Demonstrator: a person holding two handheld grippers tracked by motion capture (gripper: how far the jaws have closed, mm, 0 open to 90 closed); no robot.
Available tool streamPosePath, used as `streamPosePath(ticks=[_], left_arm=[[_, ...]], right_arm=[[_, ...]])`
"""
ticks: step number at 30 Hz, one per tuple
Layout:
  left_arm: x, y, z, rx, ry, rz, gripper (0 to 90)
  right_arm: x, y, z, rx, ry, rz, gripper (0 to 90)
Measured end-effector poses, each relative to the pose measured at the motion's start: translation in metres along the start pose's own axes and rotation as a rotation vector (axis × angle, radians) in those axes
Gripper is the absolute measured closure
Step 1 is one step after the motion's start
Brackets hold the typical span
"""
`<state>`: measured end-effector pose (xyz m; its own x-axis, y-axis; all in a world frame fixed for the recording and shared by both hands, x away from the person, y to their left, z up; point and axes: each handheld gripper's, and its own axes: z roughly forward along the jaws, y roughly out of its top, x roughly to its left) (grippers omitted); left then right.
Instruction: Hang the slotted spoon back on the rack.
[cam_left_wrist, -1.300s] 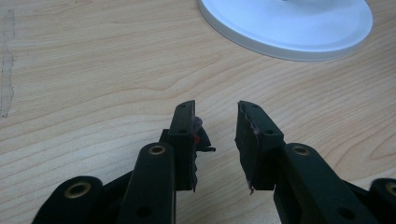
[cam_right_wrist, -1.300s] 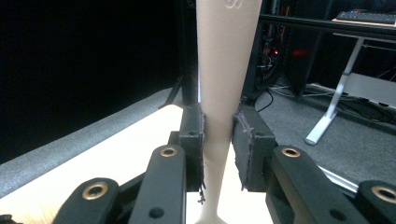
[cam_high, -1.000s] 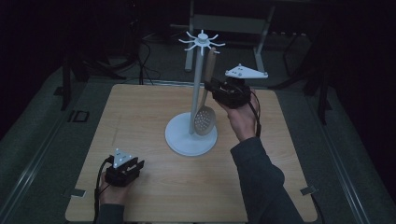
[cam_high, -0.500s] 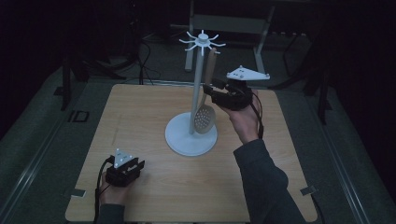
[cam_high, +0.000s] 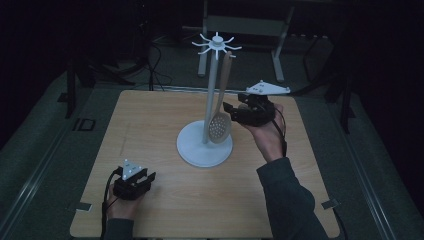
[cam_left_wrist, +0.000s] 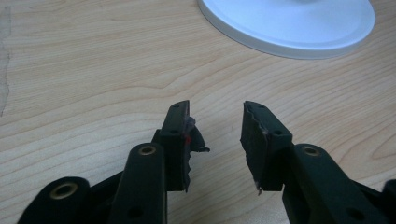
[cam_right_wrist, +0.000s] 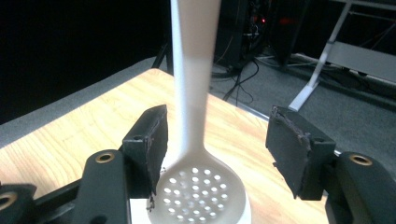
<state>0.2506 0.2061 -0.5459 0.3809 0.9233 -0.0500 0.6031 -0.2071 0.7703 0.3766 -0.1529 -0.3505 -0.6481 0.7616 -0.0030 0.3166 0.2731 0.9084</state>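
A wooden table (cam_high: 150, 130) fills the frame's centre in a dark room. At lower left, the left gripper (cam_left_wrist: 215, 135) rests released. Right of centre, the right gripper (cam_right_wrist: 217, 140), raised, gapes around the hanging slotted spoon (cam_high: 220, 125) on the white stand (cam_high: 205, 145).

A utensil stand (cam_high: 205, 147) sits on the bench (cam_high: 150, 120) a little toward 1 o'clock of its middle, its base flat on the top and its pole upright. A slotted spoon (cam_high: 220, 125) hangs from the hook ring at the pole's top, bowl down, just at 3 o'clock of the pole and above the base. The right gripper (cam_high: 231, 111) is held above the bench at 3 o'clock of the spoon, just beside its bowl. The left gripper (cam_high: 150, 176) lies on the bench near its 7 o'clock corner, well apart from the stand.
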Motion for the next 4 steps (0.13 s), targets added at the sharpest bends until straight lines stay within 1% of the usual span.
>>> streamPosePath(ticks=[4], left_arm=[[0.0,0.0,-0.001,-0.006,-0.003,-0.004,60.1]], right_arm=[[-0.007,-0.016,-0.004,0.037,0.004,0.013,38.3]])
